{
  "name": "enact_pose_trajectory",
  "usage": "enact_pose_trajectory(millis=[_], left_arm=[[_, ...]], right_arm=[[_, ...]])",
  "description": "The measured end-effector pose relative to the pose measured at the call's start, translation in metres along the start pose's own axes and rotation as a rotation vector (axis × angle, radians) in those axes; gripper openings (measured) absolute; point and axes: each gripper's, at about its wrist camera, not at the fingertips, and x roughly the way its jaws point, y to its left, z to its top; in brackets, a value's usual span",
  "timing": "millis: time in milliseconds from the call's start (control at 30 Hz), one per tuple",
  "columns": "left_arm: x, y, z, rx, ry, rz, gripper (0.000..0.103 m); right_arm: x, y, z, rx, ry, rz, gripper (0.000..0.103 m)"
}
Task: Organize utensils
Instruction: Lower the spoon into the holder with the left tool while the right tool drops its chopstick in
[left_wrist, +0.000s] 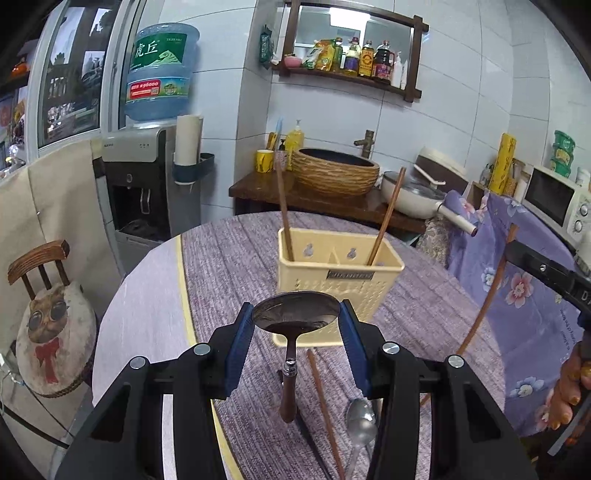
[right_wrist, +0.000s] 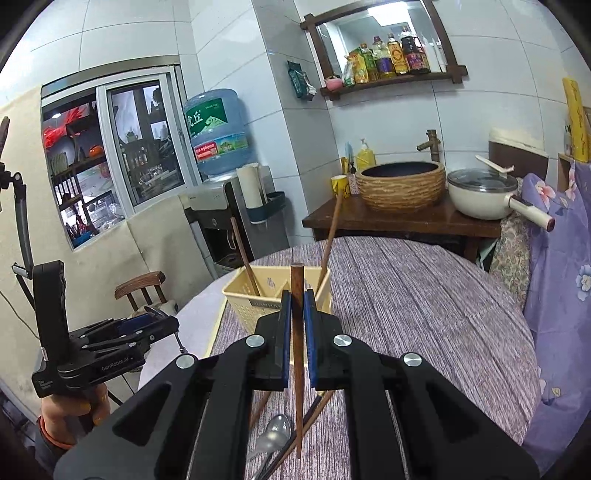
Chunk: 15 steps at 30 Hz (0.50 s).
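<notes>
Left wrist view: the left gripper (left_wrist: 295, 321) is clamped on the bowl of a wood-handled spoon (left_wrist: 295, 314), handle hanging down toward the camera. The right gripper (right_wrist: 297, 299) is closed on one chopstick (right_wrist: 297, 350), held upright, its long axis vertical. Loose on the tablecloth (right_wrist: 424, 302) below are one metal spoon (left_wrist: 360, 424) and several chopsticks, their count unclear. Just beyond both grippers stands the holder (left_wrist: 338, 273), two chopsticks (left_wrist: 386, 221) already inside.

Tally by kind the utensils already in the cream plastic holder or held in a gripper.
Brown wooden chopsticks: 3, two in the holder, one in the right gripper.
Wood-handled metal spoon: 1, in the left gripper.
Total: 4
</notes>
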Motion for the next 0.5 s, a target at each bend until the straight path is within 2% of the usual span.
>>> enact_pose_trajectory(millis=[233,367,500], left_arm=[[-0.016,-0.009,0.073,-0.011,-0.104,-0.067,0.047],[-0.010,-0.014,0.117,-0.027,-0.167,-0.049,0.047],[0.011,-0.018,0.138,-0.036,-0.187,-0.032,0.047]], right_arm=[[0.001,0.021,0.072,-0.049,-0.113,0.002,0.008],[0.008,0.028,0.117,-0.059,-0.207,-0.049,0.008],[0.030,0.028,0.142,-0.041,-0.225,-0.079,0.008]])
